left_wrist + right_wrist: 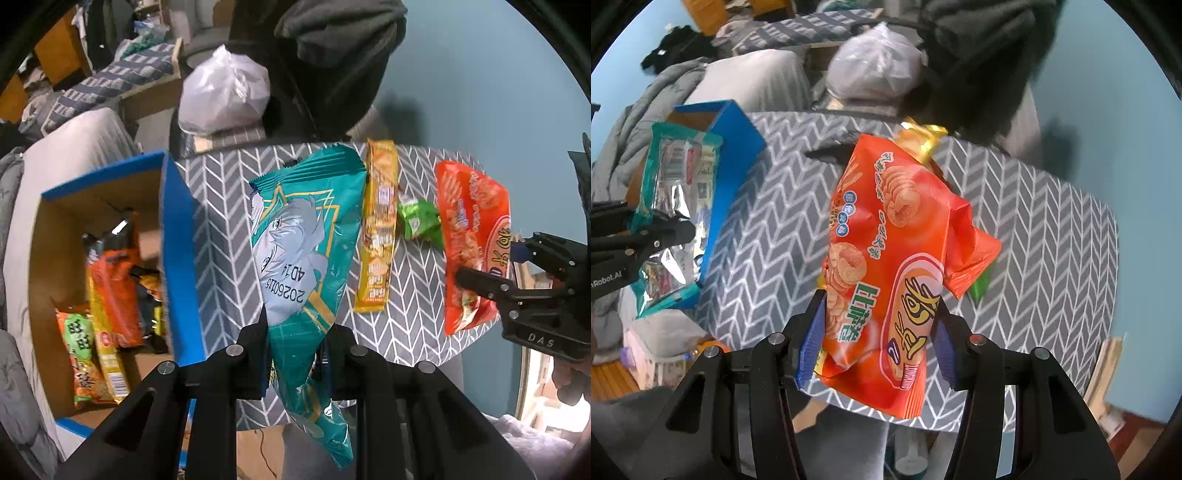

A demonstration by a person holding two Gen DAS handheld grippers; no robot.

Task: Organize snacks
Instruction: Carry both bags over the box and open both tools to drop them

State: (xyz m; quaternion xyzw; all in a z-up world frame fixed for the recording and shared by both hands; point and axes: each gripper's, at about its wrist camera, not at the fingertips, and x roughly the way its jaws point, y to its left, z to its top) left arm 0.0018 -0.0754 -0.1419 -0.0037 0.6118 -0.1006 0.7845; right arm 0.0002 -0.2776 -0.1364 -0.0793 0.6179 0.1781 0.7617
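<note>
Item 1. Left gripper [297, 332]: black two-finger tool, jaws pressed onto the lower part of a teal foil snack packet printed with a cartoon face and a date code [299, 243]. The packet points away from the wrist toward 12 o'clock, its top edge free of the table. The low pinch leaves most of the length free, presumably so it can go into the box top-first.

Item 2. Right gripper [877, 332]: black tool with blue ribbed pads [809, 350], jaws closed against both sides of a crinkled orange plastic bag of ring-shaped crisps [897, 258]. The bag appears lifted or tilted, its far end pointing to 12 o'clock; whether it is clear of the table cannot be told.

Item 3. Open cardboard box with blue outer walls [177, 258]: at 9 o'clock in the left wrist view, just beside the table edge. It holds several orange, yellow and green packets lying lengthwise, so it reads as the collecting place for the snacks.

Item 4. Round table under a grey cloth with white herringbone lines [229, 229]: bearing, at 1 to 2 o'clock of the teal packet, a long yellow wrapped bar [376, 236] and a small green wrapped sweet [419, 219], neither yet gathered.

Judgement: sorting is partly done; two packets are in hand and two remain on the cloth.
</note>
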